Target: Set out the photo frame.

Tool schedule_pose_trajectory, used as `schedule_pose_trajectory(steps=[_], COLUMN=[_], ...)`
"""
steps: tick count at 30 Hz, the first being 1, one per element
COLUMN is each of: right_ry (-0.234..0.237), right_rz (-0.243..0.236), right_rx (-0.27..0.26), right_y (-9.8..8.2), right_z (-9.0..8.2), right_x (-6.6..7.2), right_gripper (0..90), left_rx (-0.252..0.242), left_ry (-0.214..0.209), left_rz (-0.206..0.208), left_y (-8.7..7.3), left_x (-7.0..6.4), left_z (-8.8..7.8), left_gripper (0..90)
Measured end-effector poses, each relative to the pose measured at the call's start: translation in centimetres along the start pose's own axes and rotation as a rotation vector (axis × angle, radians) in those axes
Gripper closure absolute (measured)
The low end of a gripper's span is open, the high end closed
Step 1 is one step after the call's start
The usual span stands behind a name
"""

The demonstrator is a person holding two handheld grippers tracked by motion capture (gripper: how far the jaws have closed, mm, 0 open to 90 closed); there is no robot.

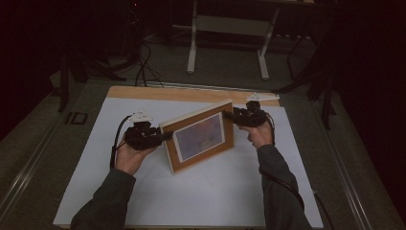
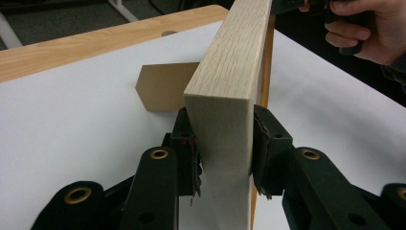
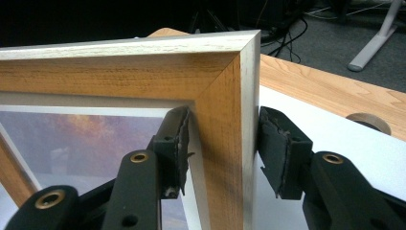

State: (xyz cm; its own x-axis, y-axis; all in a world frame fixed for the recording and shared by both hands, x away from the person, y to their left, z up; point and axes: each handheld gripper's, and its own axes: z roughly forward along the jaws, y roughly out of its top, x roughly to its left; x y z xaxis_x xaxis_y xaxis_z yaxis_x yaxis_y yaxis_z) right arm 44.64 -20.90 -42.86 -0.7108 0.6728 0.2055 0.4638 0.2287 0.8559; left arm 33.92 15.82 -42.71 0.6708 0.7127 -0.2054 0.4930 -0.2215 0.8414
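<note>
A wooden picture frame (image 1: 198,136) stands upright on the white tabletop (image 1: 191,201), its picture facing the person. My left gripper (image 1: 165,136) grips the frame's left side, and in the left gripper view both pads (image 2: 189,143) press on the pale edge of the frame (image 2: 225,86). My right gripper (image 1: 229,115) is at the upper right corner. In the right gripper view its jaws straddle the side of the frame (image 3: 220,86), the gripper (image 3: 222,143) open with a thin gap at the outer pad (image 3: 270,153). A brown cardboard prop (image 2: 163,86) sticks out behind the frame.
The white sheet lies on a wooden table whose bare strip (image 1: 191,93) runs along the far edge. A round brown object (image 3: 366,122) sits on that strip near the right gripper. Beyond the table are white desk legs (image 1: 191,48) and floor cables (image 1: 143,67).
</note>
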Motion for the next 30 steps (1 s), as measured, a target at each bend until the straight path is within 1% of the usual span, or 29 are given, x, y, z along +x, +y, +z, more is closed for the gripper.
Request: schedule_pose_trajectory(steps=[1,10,15,18,26,30], right_ry=[-0.003,-0.016,-0.025,-0.033,-0.044,-0.053], right_rz=[0.001,0.003,0.009,0.003,0.012,0.019], right_rx=[0.0,-0.004,-0.01,-0.011,-0.013,-0.013], right_y=[-0.03,-0.24,-0.41,-0.47,-0.62,-0.64], right_z=[-0.04,-0.36,-0.57,-0.67,-0.9,-0.94], right_x=[0.03,0.14,0.21,0.26,0.33,0.4], right_gripper=[56.5,57.0,57.1,58.1,58.3,58.4], left_rx=[-0.002,0.002,-0.004,-0.003,-0.009,-0.004], left_ry=[0.009,0.016,0.014,0.015,0.018,0.021], left_rz=[0.001,0.004,-0.004,-0.008,-0.018,-0.022], left_y=[0.01,0.24,0.36,0.45,0.65,0.79], left_x=[0.01,0.14,0.34,0.44,0.75,0.9], left_z=[0.04,0.2,0.39,0.47,0.75,0.85], left_gripper=[67.9,67.6,67.6,67.5,67.3,67.1])
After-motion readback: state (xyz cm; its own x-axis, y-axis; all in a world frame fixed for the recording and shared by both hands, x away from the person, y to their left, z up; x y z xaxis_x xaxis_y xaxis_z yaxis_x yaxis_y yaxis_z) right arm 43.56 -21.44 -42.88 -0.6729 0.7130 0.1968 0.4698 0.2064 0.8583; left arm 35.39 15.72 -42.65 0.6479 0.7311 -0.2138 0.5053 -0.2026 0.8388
